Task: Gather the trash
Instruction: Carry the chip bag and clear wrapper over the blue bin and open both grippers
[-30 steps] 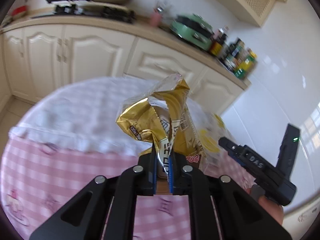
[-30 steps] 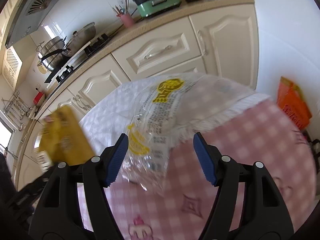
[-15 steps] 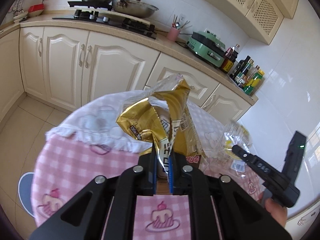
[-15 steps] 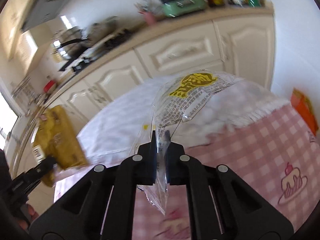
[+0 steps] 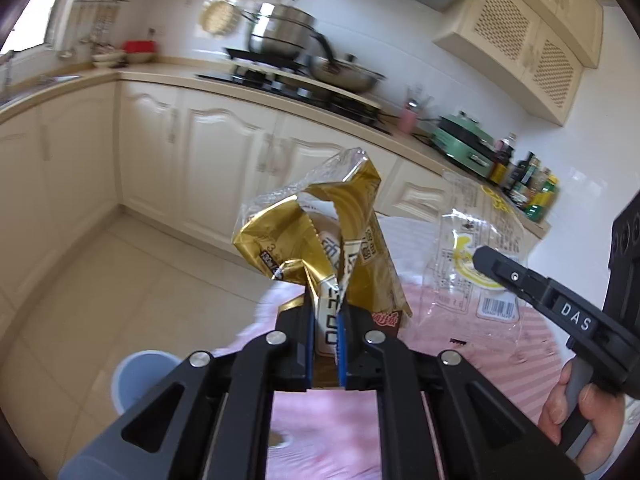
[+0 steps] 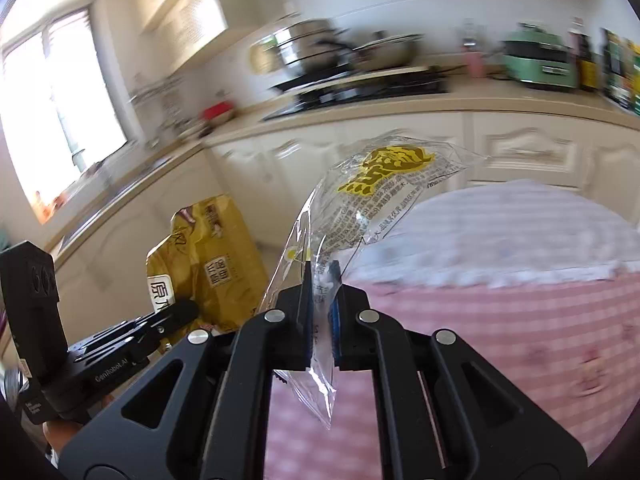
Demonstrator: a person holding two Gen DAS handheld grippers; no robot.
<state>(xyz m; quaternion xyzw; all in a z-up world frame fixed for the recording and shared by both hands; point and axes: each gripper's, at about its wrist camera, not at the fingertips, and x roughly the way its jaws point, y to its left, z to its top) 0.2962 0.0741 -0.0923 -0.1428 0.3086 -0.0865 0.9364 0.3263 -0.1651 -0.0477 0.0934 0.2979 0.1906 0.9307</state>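
Note:
My left gripper (image 5: 325, 312) is shut on a crumpled gold snack wrapper (image 5: 320, 236) and holds it up over the left edge of the table. The wrapper also shows in the right wrist view (image 6: 208, 264). My right gripper (image 6: 322, 300) is shut on a clear plastic bag with yellow print (image 6: 372, 192), lifted above the table; the bag also shows in the left wrist view (image 5: 472, 256), with the right gripper (image 5: 480, 256) at the right. A light blue bin (image 5: 140, 376) stands on the floor, below left of the left gripper.
A round table with a pink checked cloth (image 6: 500, 340) lies under both grippers. Cream kitchen cabinets (image 5: 192, 152) run behind, with a stove and pots (image 5: 288, 44), a green appliance (image 5: 464, 148) and bottles (image 5: 532, 188) on the counter. Tiled floor (image 5: 120, 280) lies to the left.
The right gripper went from open around the clear bag to shut on it and lifted it. Both grippers have swung left with their trash; the blue bin has come into view.

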